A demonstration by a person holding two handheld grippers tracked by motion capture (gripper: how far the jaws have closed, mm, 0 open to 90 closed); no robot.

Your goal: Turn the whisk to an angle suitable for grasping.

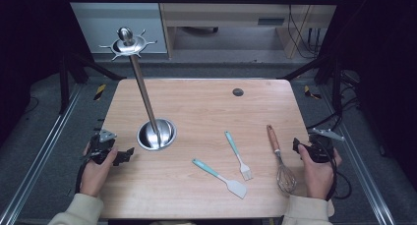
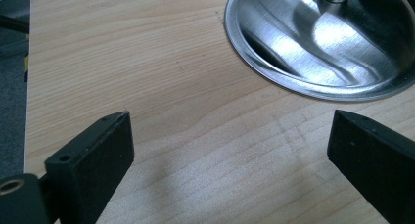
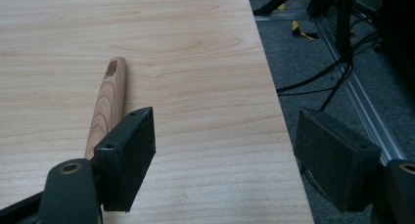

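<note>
One whisk (image 1: 282, 163), one brush (image 1: 239, 157), one spatula (image 1: 221, 178), one stand (image 1: 155, 134), both grippers' fingers (image 2: 105, 150) wide, empty

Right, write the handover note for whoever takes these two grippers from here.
Left gripper: open, empty, over bare wood at the table's left edge, beside the steel stand base.
Right gripper: open, empty, at the table's right edge, next to the whisk, not touching it.
Things: the stand's pole leans up to a hook ring with nothing hanging on it. Whisk, teal brush and teal spatula all lie flat on the table.
Done: nothing picked up so far.
Left: probably hang each utensil on the hooks; the whisk is nearest the right gripper.
</note>
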